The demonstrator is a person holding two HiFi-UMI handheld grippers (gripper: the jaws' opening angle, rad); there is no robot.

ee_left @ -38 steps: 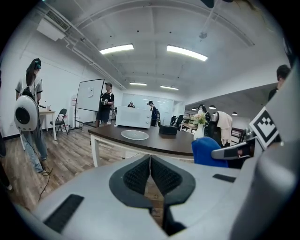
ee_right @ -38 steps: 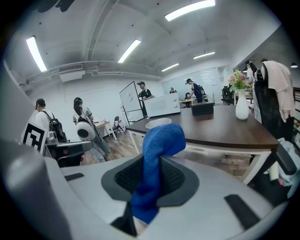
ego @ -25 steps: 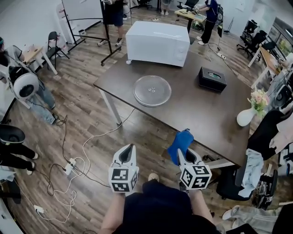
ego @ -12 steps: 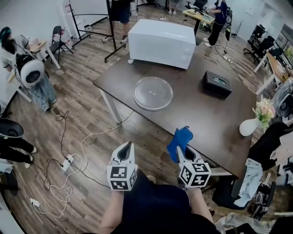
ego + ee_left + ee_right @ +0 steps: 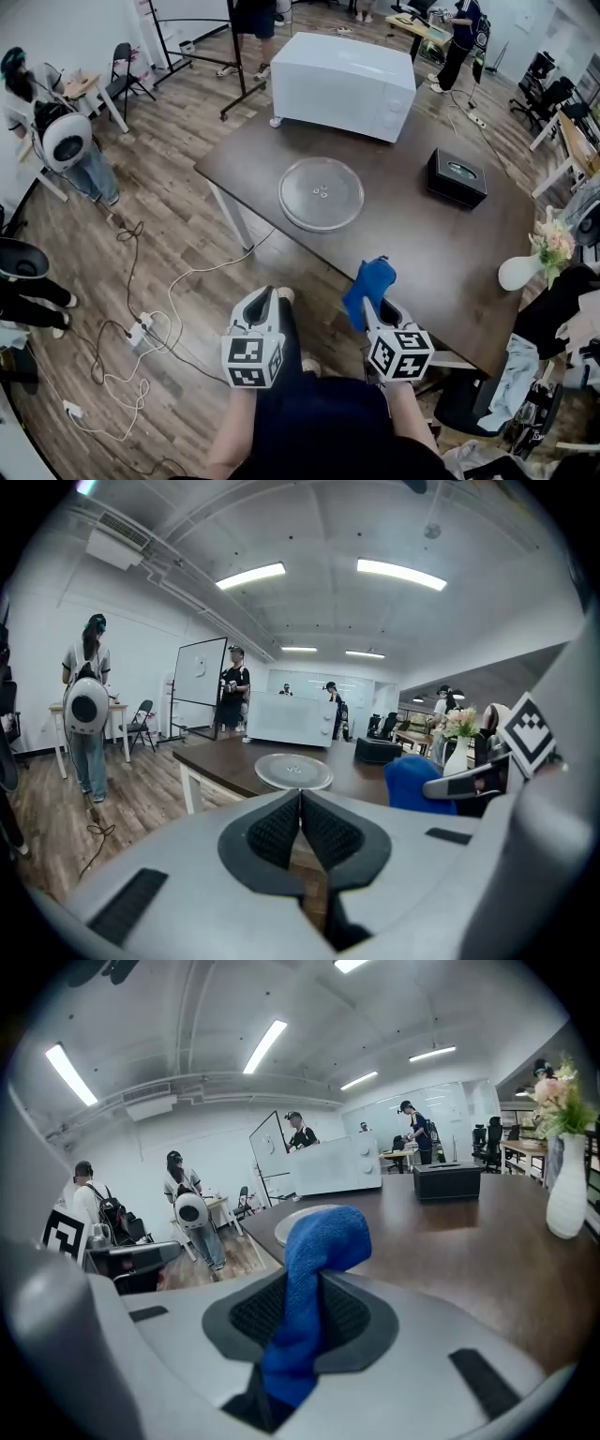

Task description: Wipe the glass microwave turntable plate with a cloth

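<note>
The room is a big office with a brown wood floor and white cords lying on it. A dark brown table stands in front of the person. The glass plate lies flat on the table, near the table's left edge. From the plate, a white microwave sits at 12 o'clock, close to the far edge. A small black box sits at 3 o'clock from the plate. A white vase with flowers stands at 4 o'clock, far over by the table's right edge.

The person holds both tools low, close to the body, at 6 o'clock from the plate. Both are well apart from the plate.

The left gripper is at 7 o'clock from the plate, over the floor. Its two jaws are pressed together, and nothing is between them.

The right gripper is at 5 o'clock from the plate, by the near edge of the table. Its jaws squeeze a blue cloth. The cloth sticks up past the jaws and flops over at the top. The cloth does not touch the plate or the table.
</note>
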